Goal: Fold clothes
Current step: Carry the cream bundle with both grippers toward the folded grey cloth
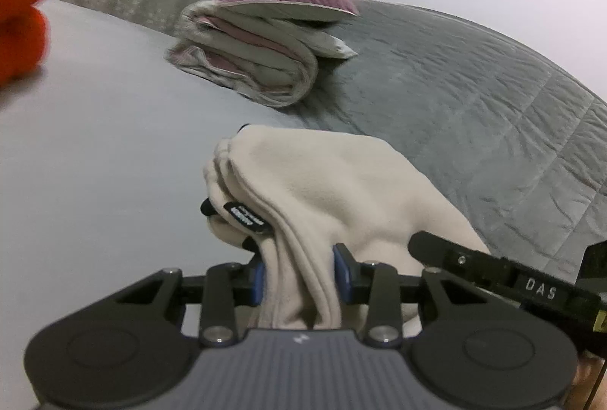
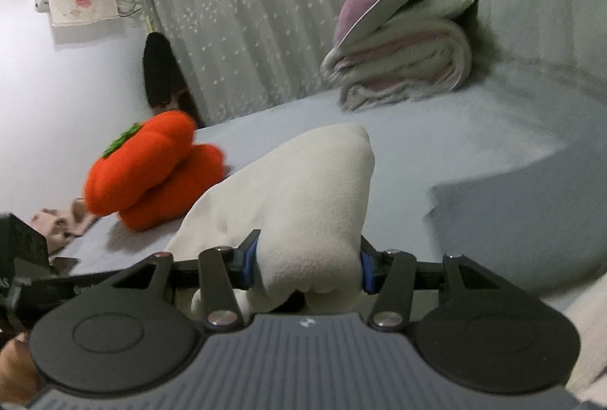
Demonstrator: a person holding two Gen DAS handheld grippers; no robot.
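Both your grippers grip the cream fleece garment (image 1: 326, 182), bunched and lifted above the bed.

Nearest you, your left gripper (image 1: 299, 273) is clamped on a gathered, hemmed edge that runs straight ahead between its fingers, and your right gripper (image 2: 307, 266) pinches a thicker wad of the same cloth. The garment rises forward from each grip, and its long axis seems to run between your two hands, though blur makes that uncertain. Beyond lies the pale blue sheet (image 2: 436, 152), then the orange plush (image 2: 151, 167), and farthest the folded blanket stack (image 1: 250, 65).
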